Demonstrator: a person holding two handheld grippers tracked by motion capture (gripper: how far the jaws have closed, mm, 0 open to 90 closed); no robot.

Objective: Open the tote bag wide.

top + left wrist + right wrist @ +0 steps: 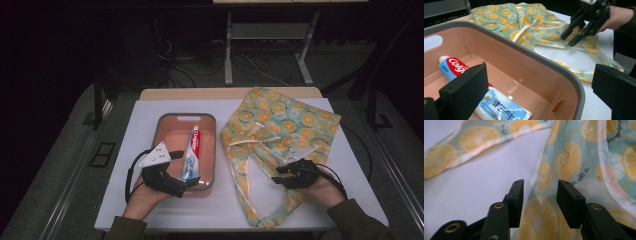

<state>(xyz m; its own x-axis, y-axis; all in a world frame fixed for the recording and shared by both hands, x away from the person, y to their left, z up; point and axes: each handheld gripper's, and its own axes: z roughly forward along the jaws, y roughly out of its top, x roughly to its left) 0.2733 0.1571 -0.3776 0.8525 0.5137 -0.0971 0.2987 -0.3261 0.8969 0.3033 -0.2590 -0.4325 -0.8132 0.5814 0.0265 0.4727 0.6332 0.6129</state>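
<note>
Two grippers were open and empty: left gripper (186,172) straddled the near right rim of the tray (165,121) holding the toothpaste tube (191,152), right gripper (281,174) hovered over the lemon-print bag (280,120) at the table's (145,115) right side, likely to snag one thin layer.

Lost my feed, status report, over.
Left gripper open over the pink plastic tray, red-and-blue toothpaste tube lying inside. Right gripper open above the lemon-print cloth bag. Nothing in the way.
</note>
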